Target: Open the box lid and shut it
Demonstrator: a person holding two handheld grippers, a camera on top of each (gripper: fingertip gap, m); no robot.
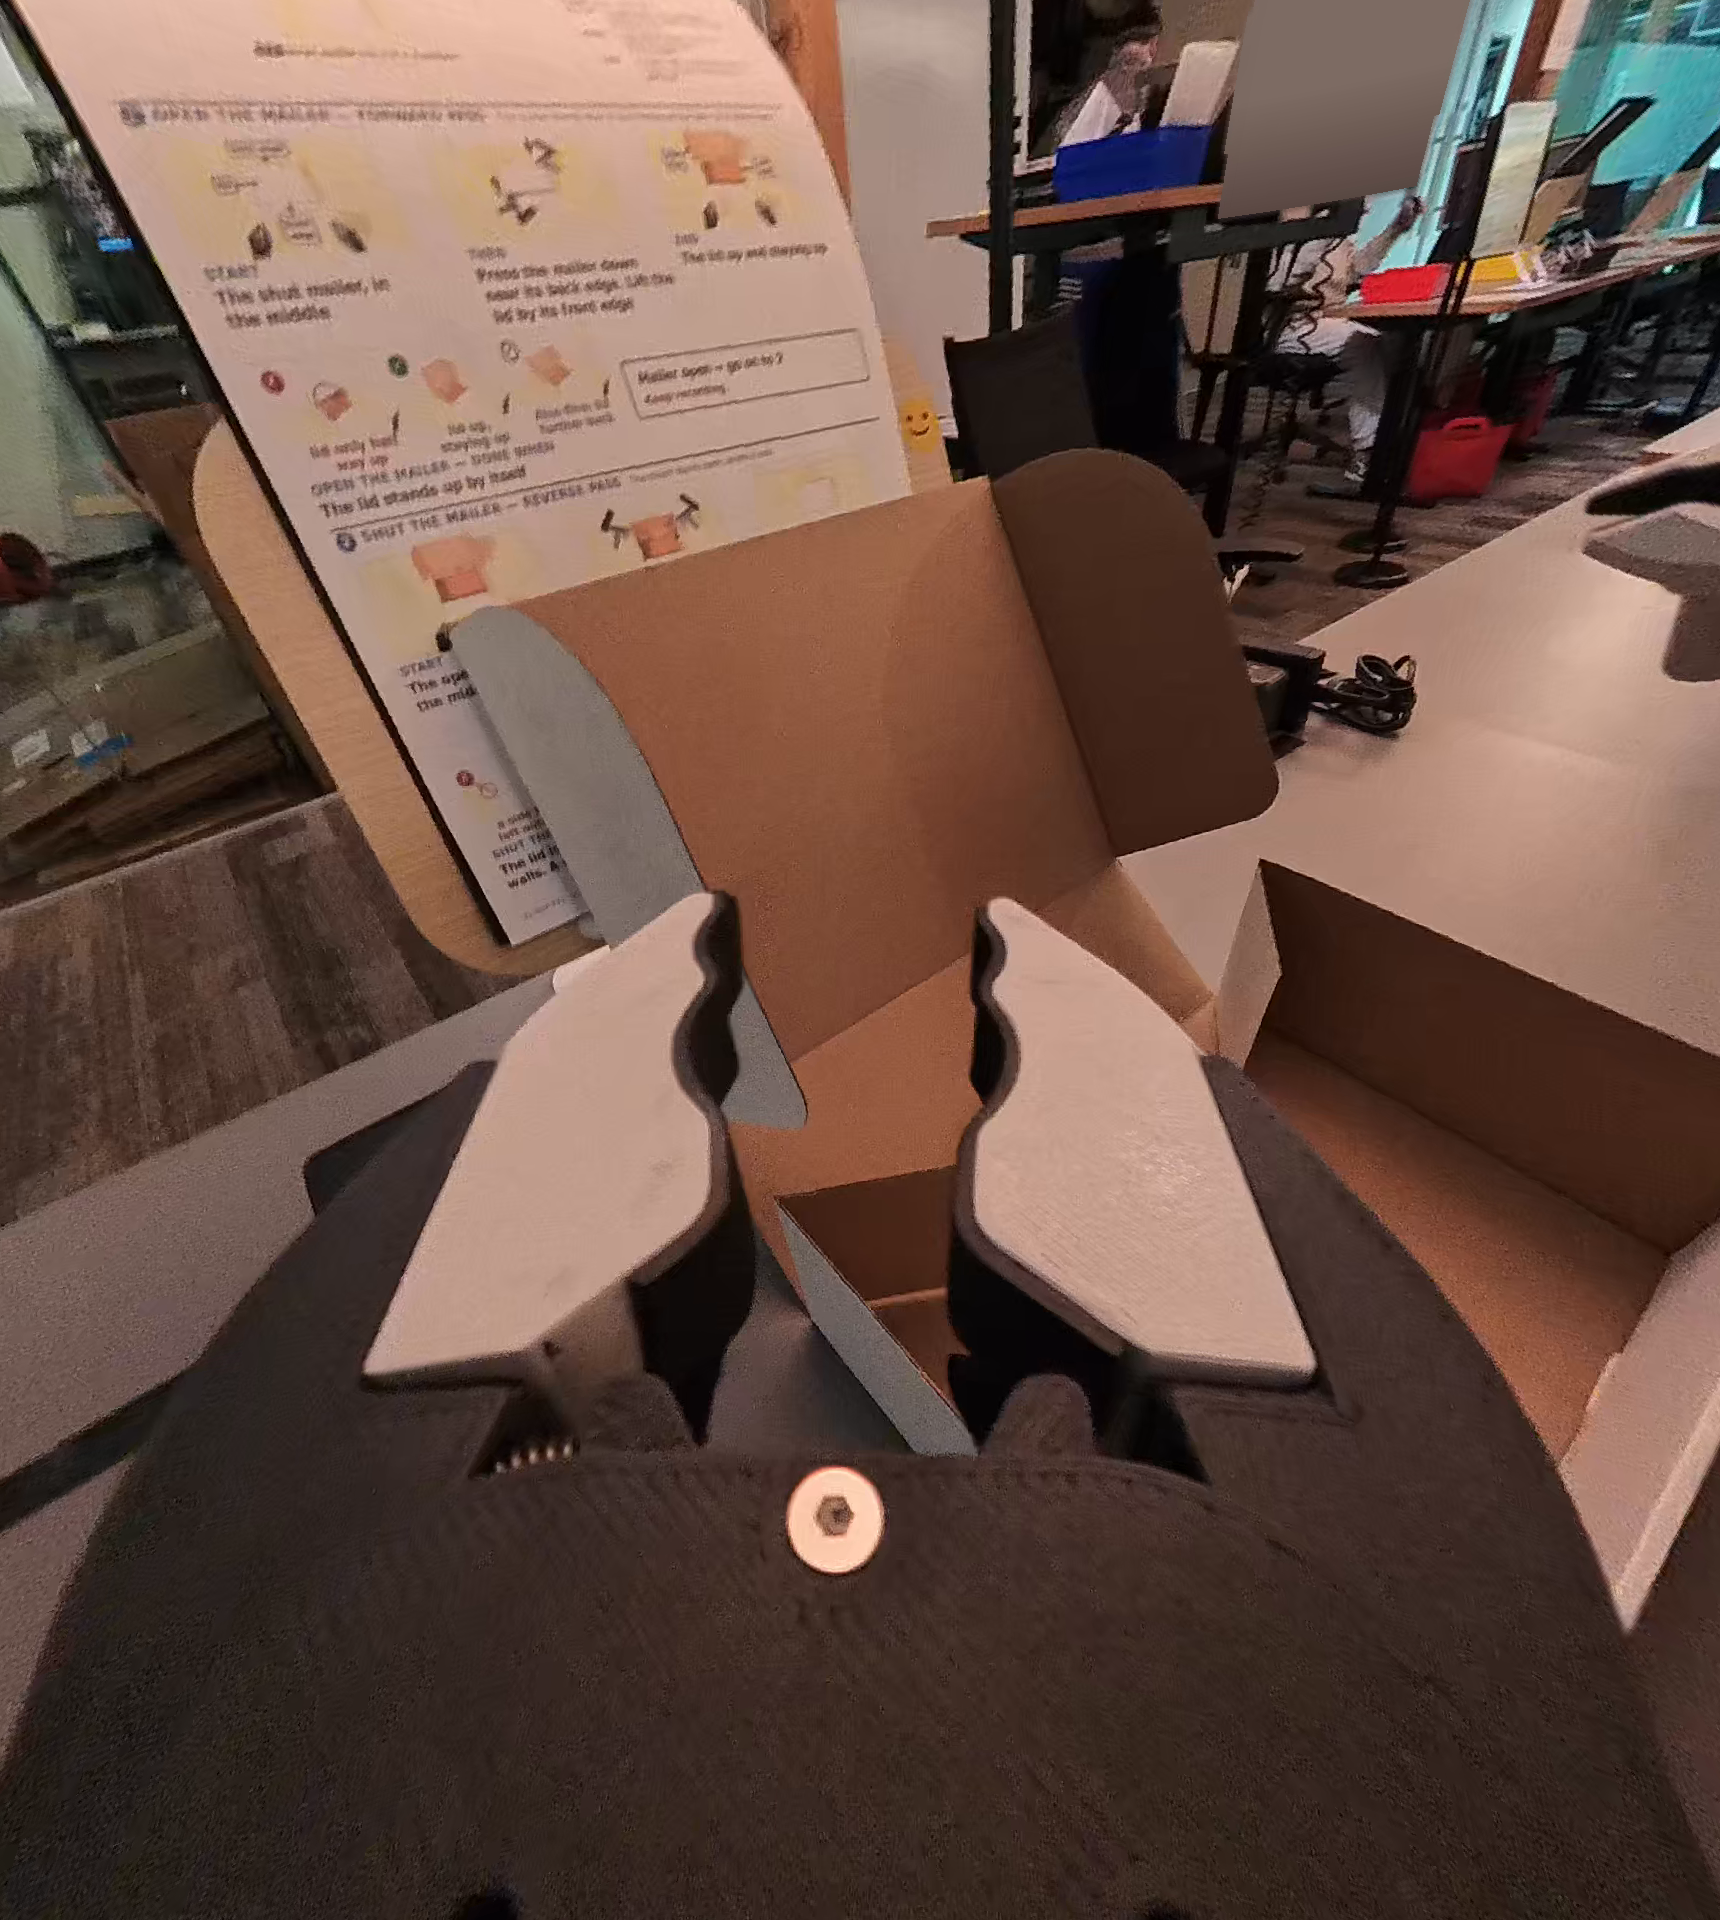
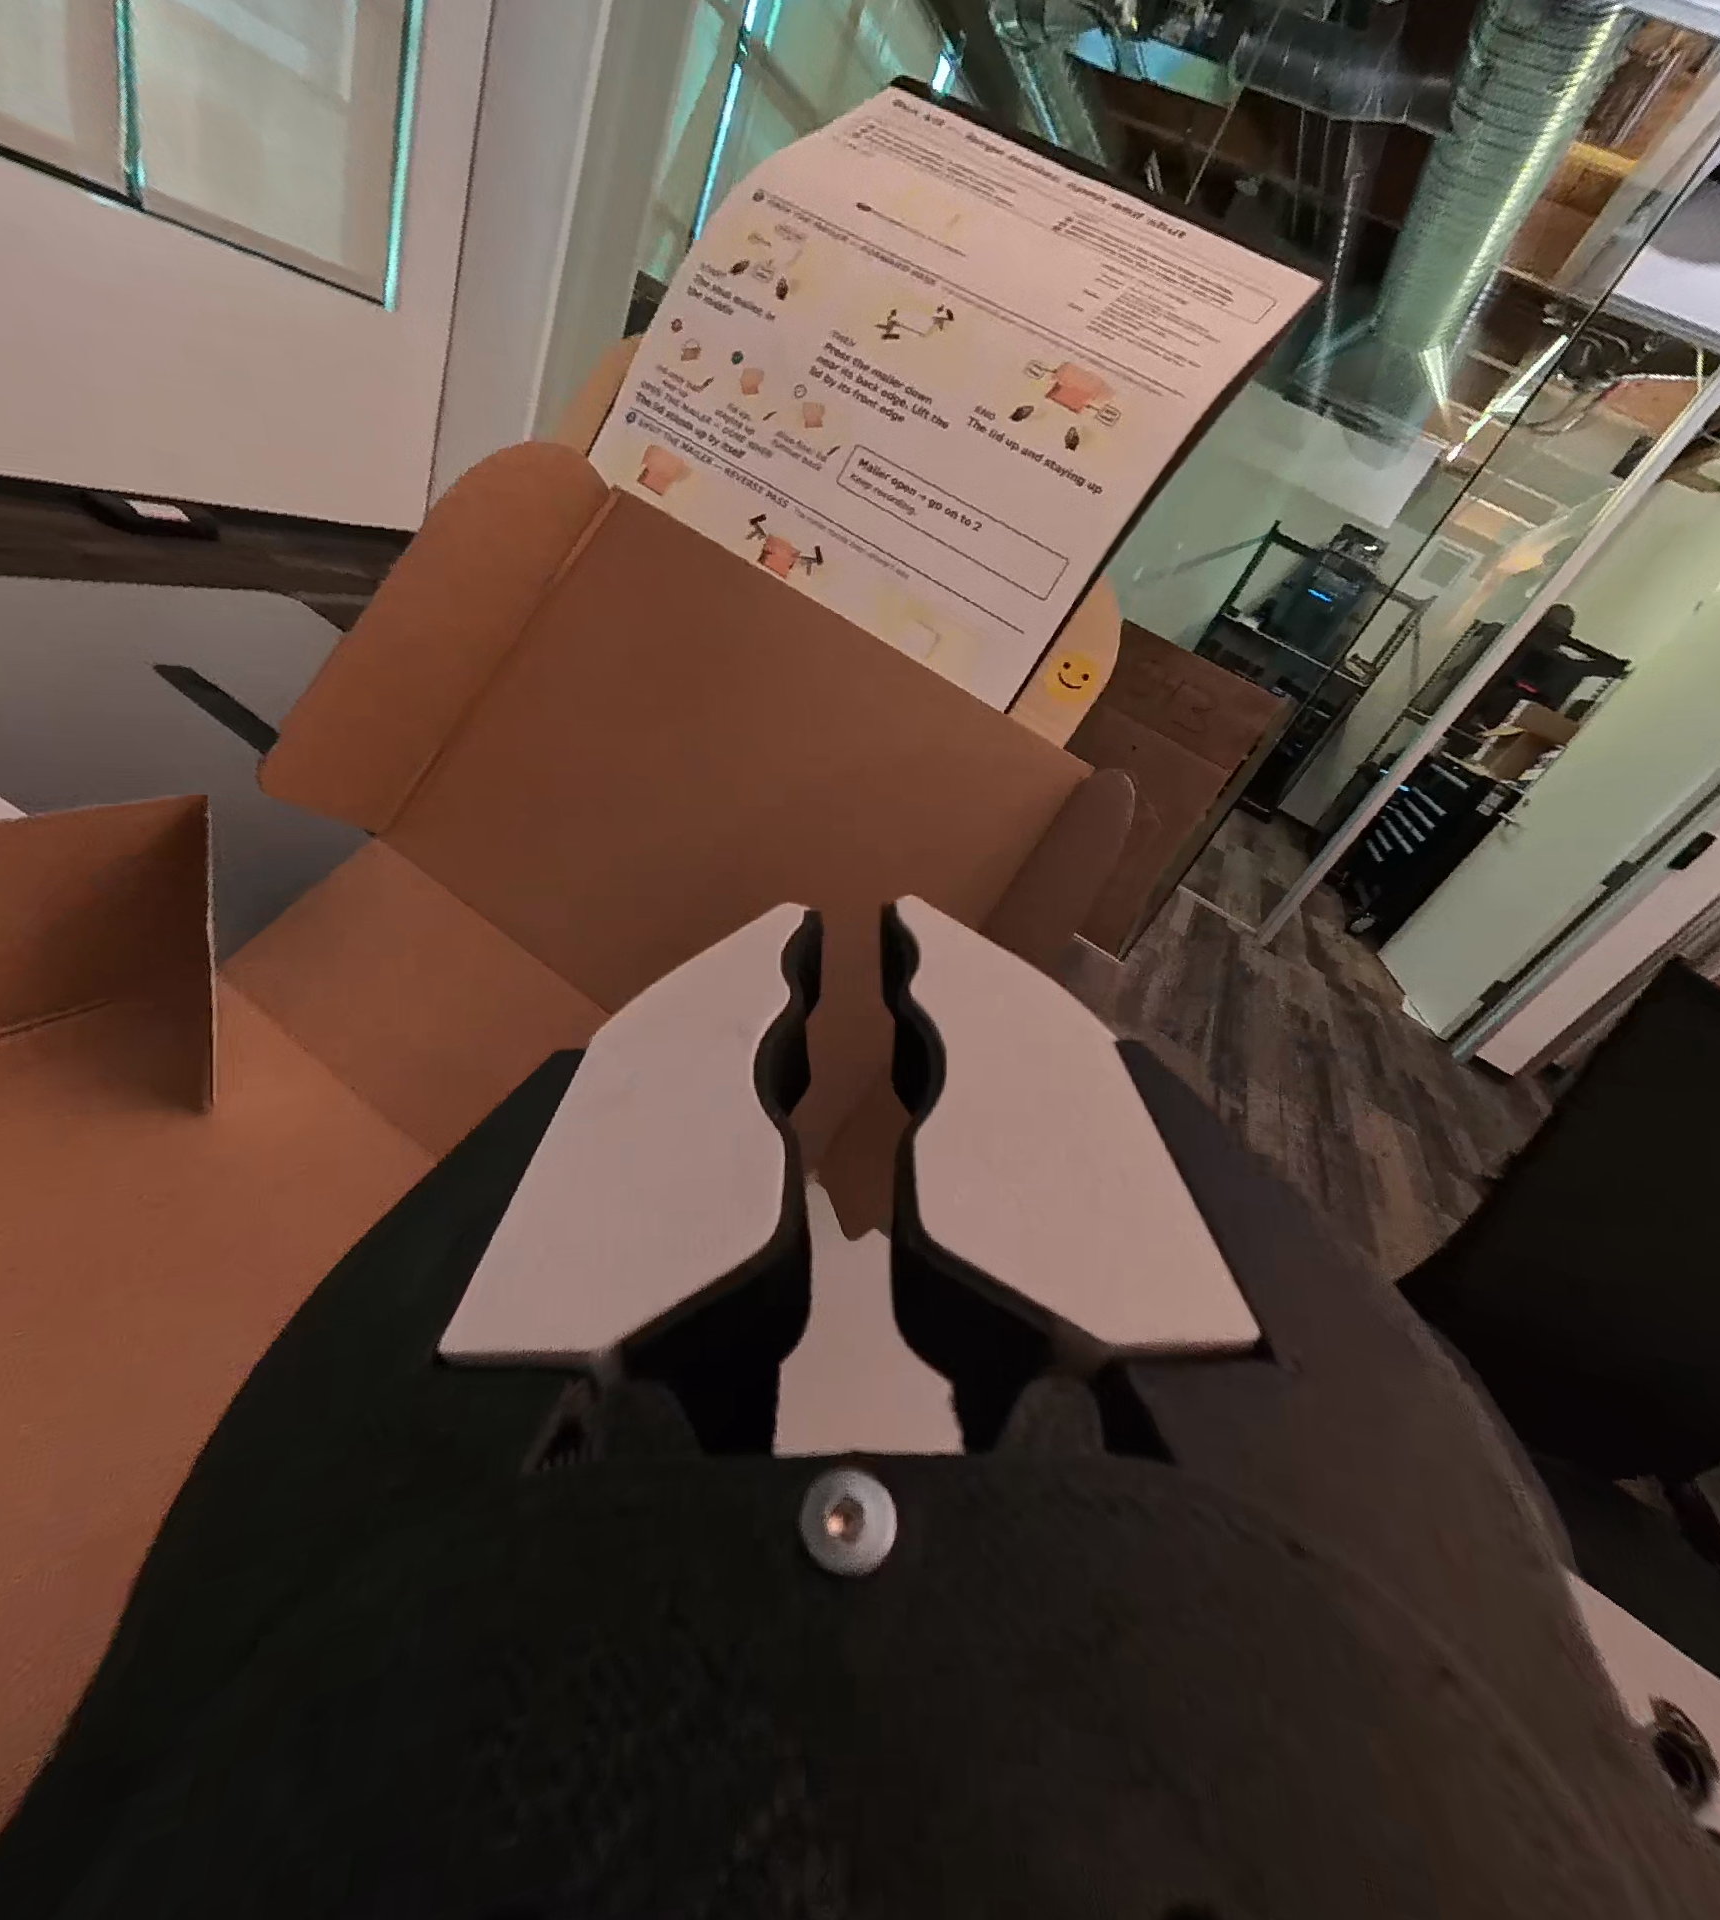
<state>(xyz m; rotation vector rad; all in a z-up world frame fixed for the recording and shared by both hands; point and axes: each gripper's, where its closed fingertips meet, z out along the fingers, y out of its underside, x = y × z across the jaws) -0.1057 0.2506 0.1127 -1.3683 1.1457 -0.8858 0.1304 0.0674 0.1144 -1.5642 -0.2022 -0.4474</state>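
You held your left gripper (image 1: 851,1023) with jaws wide at the brown-lined white cardboard box (image 1: 1521,1174), its lid (image 1: 835,748) upright; your right gripper (image 2: 851,1003) had jaws narrow, holding nothing.

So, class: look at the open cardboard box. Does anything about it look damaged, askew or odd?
Nothing stands out. The box sits flat and empty, its lid raised with side flaps intact. Both sets of jaws, left gripper and right gripper, hold nothing.

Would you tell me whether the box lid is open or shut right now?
Open. The lid stands upright behind the box, its brown inner face and side flaps showing, and the box's interior is exposed and looks empty.
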